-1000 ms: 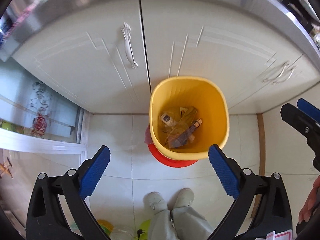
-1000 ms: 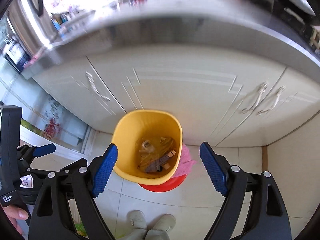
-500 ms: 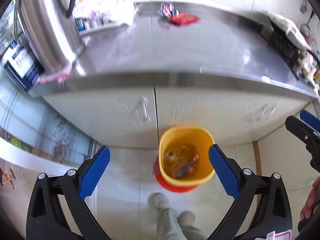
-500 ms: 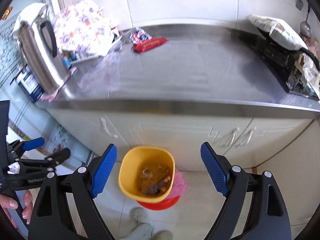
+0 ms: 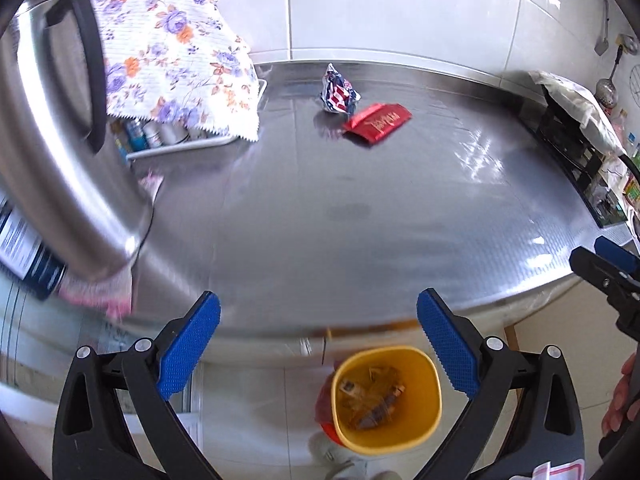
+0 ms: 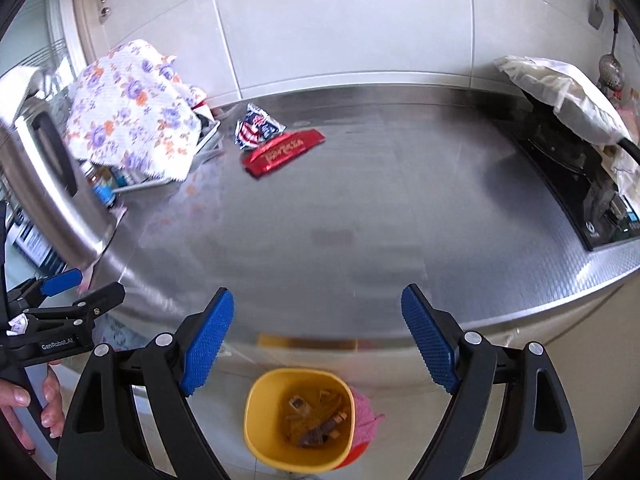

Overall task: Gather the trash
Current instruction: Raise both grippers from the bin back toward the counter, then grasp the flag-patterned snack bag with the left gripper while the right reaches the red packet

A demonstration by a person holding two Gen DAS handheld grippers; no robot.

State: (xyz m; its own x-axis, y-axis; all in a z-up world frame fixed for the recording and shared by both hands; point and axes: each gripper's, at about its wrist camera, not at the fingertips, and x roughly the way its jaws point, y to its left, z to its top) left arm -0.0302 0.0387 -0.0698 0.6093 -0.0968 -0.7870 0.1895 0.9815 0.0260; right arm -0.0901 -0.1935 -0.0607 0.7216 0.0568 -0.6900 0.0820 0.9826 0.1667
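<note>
Heading for red wrapper (image 5: 377, 123) and crumpled foil wrapper (image 5: 338, 92), lying upper centre on steel desk (image 5: 360, 220), touching or nearly so. Left gripper (image 5: 318, 346) and right gripper (image 6: 317, 346) both with jaws spread, holding nothing. Taking one wrapper per gripper, pinching flat edges. Compared with a second ago: now looking over the desk instead of cabinet doors, yellow bin (image 5: 386, 398) sitting smaller at bottom of frame.

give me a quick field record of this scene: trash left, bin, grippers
trash left: red wrapper and crumpled foil packet, touching, far side of steel counter
bin: yellow bin on floor below counter edge, already holding wrappers
left gripper: open, empty
right gripper: open, empty
other: floral cloth over a rack at left
</note>
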